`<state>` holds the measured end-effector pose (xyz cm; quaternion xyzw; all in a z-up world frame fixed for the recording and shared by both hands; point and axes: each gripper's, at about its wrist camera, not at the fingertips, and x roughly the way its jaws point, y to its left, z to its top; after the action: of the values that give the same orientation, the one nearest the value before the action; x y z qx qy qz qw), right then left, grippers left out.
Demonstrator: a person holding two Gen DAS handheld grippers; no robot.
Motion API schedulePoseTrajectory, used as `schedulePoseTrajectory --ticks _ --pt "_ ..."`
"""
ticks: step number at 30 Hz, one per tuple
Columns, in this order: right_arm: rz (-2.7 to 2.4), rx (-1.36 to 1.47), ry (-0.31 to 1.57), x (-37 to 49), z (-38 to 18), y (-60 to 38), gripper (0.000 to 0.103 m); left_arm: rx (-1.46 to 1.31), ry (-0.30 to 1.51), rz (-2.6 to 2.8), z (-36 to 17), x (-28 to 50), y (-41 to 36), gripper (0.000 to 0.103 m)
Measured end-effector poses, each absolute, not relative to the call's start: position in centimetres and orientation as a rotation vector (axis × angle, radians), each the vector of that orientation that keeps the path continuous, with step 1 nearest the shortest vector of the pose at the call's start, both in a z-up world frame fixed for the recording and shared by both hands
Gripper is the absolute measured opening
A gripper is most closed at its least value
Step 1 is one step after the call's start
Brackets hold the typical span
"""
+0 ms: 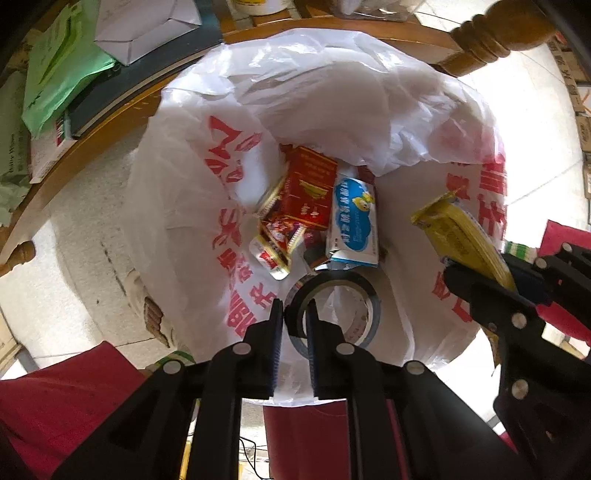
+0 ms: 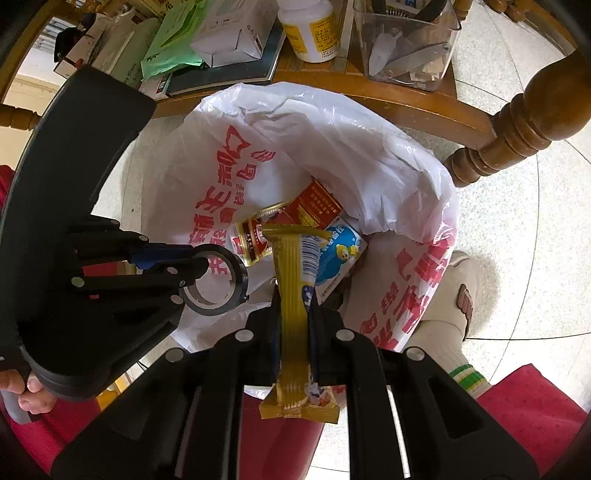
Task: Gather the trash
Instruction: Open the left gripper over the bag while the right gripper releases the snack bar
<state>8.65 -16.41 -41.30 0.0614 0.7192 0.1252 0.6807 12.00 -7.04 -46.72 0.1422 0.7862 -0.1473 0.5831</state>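
A white plastic bag (image 1: pixel 332 103) with red print stands open below both grippers. It holds a red carton (image 1: pixel 310 184), a blue-and-white packet (image 1: pixel 354 221) and small red wrappers. My left gripper (image 1: pixel 294 318) is shut on the wall of a black tape roll (image 1: pixel 332 291), over the near side of the bag's mouth. The right wrist view shows the same roll (image 2: pixel 218 282) in the left gripper (image 2: pixel 197 267). My right gripper (image 2: pixel 293 308) is shut on a long yellow wrapper (image 2: pixel 293 280) hanging over the bag (image 2: pixel 369 155). The left wrist view shows that wrapper (image 1: pixel 458 236) at the right.
A wooden table's lower shelf (image 2: pixel 369 88) holds books, a green bag (image 2: pixel 173 40), a white bottle (image 2: pixel 314 29) and a clear box (image 2: pixel 406 44). Turned wooden legs (image 2: pixel 517 122) stand beside the bag. A person's socked foot (image 2: pixel 454 306) and red trousers are close by.
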Motion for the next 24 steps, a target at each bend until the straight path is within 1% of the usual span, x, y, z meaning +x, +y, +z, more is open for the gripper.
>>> schedulePoseTrajectory --ticks 1,2,3,4,5,7,10,20,24 --pt "0.282 0.146 1.614 8.7 -41.3 -16.5 0.015 0.329 1.839 -0.339 -46.7 12.1 -7.0 0.021" --pt "0.28 0.147 1.614 8.7 -41.3 -16.5 0.019 0.325 1.844 -0.324 -46.7 12.2 -6.8 0.035" --pt "0.274 0.144 1.611 8.7 -41.2 -16.6 0.033 0.322 1.842 -0.31 -46.7 12.3 -6.6 0.042" --pt "0.266 0.14 1.607 8.7 -41.2 -16.6 0.04 0.321 1.835 -0.296 -46.6 12.5 -6.4 0.05" --pt "0.259 0.134 1.599 8.8 -41.0 -16.6 0.043 0.32 1.828 -0.279 -46.5 12.7 -6.2 0.057" --pt "0.253 0.131 1.592 8.8 -40.9 -16.7 0.044 0.325 1.823 -0.256 -46.3 12.9 -5.9 0.065" --pt "0.247 0.137 1.588 8.9 -40.6 -16.9 0.045 0.328 1.81 -0.247 -46.0 13.0 -5.9 0.067" --pt "0.232 0.125 1.565 8.7 -39.6 -16.9 0.047 0.359 1.753 -0.213 -44.3 13.1 -6.0 0.068" --pt "0.209 0.112 1.547 8.2 -39.1 -17.1 0.056 0.361 1.736 -0.196 -43.8 13.1 -5.8 0.07"
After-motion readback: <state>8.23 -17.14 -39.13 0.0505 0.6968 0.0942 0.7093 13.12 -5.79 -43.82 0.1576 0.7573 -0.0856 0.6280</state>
